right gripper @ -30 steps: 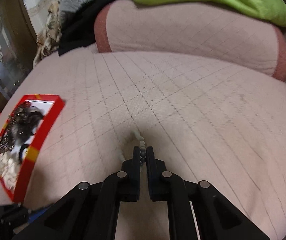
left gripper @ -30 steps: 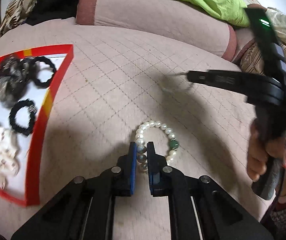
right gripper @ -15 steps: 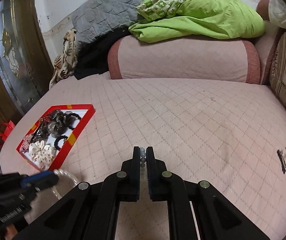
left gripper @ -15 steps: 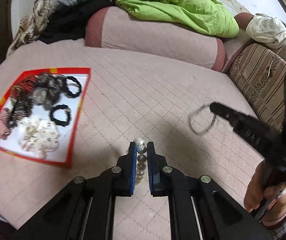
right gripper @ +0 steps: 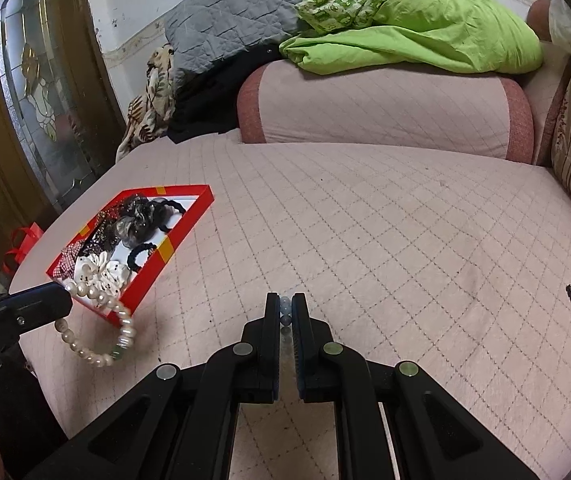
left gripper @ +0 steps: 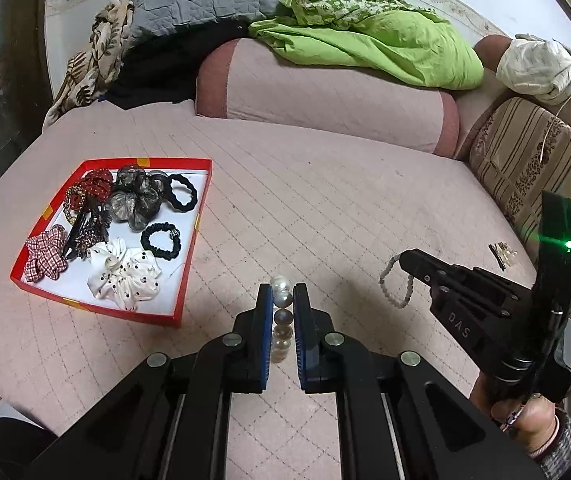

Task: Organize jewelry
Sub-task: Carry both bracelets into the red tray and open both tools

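Carrying both bracelets: left tongs [left gripper: 283,300] gripped the pearl bracelet [right gripper: 97,330], right tongs [right gripper: 285,310] pinched a small bead bracelet [left gripper: 395,286]. Next, I judged, the red box [left gripper: 189,256] at ten o'clock.

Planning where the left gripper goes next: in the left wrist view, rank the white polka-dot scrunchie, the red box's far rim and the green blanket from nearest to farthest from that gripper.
From the left gripper, shut on the pearl bracelet:
1. White polka-dot scrunchie, front left, in the red box.
2. Red box's far rim, farther left and back.
3. Green blanket, on the bolster at the back.
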`<state>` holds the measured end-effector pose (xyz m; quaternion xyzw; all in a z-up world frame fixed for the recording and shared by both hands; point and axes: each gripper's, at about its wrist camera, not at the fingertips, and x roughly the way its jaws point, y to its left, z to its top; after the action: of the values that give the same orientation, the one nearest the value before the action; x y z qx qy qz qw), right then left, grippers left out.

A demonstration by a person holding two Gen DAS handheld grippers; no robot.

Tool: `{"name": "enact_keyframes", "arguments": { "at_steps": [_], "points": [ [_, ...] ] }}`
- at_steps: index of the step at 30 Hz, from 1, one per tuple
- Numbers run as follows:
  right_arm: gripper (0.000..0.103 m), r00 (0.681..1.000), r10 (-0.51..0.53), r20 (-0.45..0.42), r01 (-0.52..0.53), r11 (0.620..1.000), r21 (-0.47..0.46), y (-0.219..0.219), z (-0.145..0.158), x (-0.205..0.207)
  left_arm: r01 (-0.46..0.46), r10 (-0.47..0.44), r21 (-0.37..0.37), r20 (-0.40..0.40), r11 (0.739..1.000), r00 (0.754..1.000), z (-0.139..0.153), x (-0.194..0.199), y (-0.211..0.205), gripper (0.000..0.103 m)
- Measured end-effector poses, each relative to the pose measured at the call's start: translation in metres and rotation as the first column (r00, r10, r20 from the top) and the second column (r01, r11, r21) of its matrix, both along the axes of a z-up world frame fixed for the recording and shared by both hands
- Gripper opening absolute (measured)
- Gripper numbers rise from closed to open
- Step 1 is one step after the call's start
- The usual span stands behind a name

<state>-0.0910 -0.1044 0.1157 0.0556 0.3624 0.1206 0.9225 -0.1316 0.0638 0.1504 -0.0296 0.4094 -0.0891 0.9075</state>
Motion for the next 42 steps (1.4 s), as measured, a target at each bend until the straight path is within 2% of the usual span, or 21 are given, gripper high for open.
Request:
{"name": "enact_keyframes", "arguments": {
  "at_steps": [6,15,23,26,30,37,42],
  "points": [
    [0.006,1.0,-0.01,-0.02,0.01,1.0,-0.012,0.004,-0.009,0.001,-0.02,0.02,-0.013,0.006,1.0,1.0,0.002,-0.002,0.009,0.009],
    [0.007,1.0,-0.008,-0.014,0.007,0.999,-0.049,0.014,-0.014,-0.003,-0.103,0.102,-0.043,-0.011,0.994,0.995,0.0,0.003,0.044,0.009],
    [0.006,0.999,-0.001,-0.044,-0.001,0.999,-0.05,0.021,-0.019,0.002,-0.116,0.116,-0.02,0.006,0.993,0.993,0.005,0.003,0.059,0.009],
    [0.007,0.999,0.005,-0.045,-0.006,1.0,-0.018,0.024,-0.01,0.003,-0.132,0.133,-0.047,0.008,0.99,0.991,0.011,0.007,0.076,0.009],
    [0.007,1.0,0.03,-0.01,-0.03,0.999,-0.028,0.034,0.008,-0.005,-0.155,0.156,-0.053,0.014,0.986,0.988,0.013,0.019,0.107,0.01],
    [0.007,0.994,0.095,-0.048,-0.094,0.995,0.01,0.069,0.023,0.008,-0.236,0.236,-0.092,-0.011,0.967,0.972,0.009,0.047,0.166,0.01],
    [0.007,0.979,0.187,-0.076,-0.184,0.982,0.047,0.109,0.033,0.023,-0.247,0.243,-0.146,-0.042,0.958,0.969,-0.004,0.066,0.194,0.01]
  ]
}}
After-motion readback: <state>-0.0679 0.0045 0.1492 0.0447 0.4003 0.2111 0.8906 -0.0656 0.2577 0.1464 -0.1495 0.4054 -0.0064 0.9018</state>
